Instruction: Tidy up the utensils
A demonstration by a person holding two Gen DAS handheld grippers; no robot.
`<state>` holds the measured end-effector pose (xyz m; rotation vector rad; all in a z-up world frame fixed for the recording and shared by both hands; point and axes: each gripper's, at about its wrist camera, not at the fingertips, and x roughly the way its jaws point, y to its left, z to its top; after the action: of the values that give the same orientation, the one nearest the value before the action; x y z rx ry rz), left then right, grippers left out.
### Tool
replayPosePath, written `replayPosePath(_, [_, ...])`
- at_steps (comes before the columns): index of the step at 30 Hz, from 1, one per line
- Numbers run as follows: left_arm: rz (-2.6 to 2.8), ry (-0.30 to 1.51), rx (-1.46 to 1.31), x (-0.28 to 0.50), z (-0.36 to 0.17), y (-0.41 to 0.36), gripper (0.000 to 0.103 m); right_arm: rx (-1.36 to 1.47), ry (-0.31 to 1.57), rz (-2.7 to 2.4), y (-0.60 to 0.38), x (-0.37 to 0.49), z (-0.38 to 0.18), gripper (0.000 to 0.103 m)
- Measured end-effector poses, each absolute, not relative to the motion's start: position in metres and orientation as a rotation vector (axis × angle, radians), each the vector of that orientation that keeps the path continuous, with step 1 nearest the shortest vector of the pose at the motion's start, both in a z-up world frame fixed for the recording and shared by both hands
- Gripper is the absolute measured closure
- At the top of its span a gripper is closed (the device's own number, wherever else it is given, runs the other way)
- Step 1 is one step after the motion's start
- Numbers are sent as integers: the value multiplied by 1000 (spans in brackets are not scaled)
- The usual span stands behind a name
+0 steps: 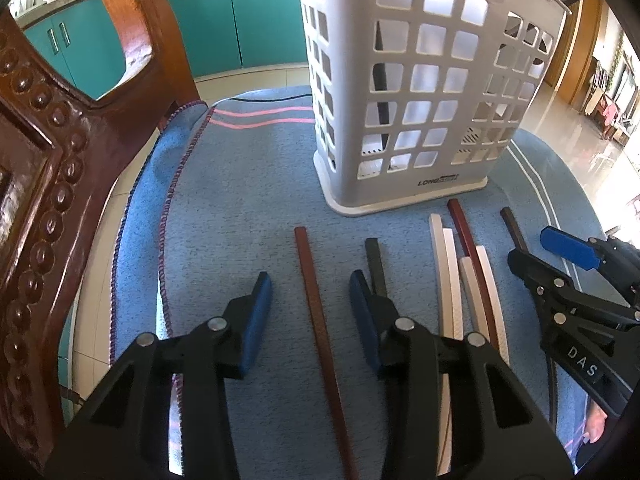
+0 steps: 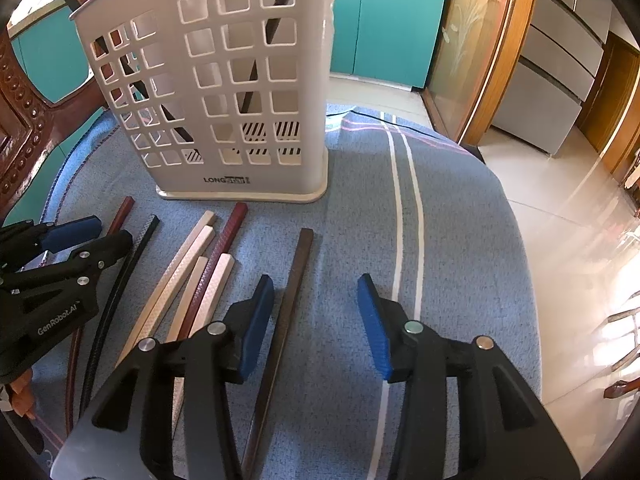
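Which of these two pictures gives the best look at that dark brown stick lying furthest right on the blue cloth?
The right wrist view. There the dark brown chopstick runs almost full length on the cloth, beside the open right gripper. In the left wrist view only its far tip shows; the rest hides behind the right gripper.

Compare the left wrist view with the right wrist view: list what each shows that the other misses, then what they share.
Only the left wrist view: the open left gripper from behind, straddling a reddish-brown chopstick, and a pink-striped cloth edge.

Only the right wrist view: the open right gripper from behind, a dark brown chopstick just inside its left finger, and a glass door.

Both: the white slotted holder with dark chopsticks already in it, the white chopsticks, the blue cloth, teal cabinets.
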<state>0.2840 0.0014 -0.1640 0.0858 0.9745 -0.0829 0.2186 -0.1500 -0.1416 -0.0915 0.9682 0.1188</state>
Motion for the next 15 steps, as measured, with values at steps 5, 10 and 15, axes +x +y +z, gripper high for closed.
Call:
replayPosePath(5, [-81,973,98,285,-163,-2,62,-90,970,119,-150,219,-142,58])
replayPosePath(10, [-122,978,72,283,-161,-5,88,-66,973,166,-151,220,-141,85])
replayPosePath(15, [-127,962,60,277,-156,-5,96,8,971,229,-156,222,-136,96])
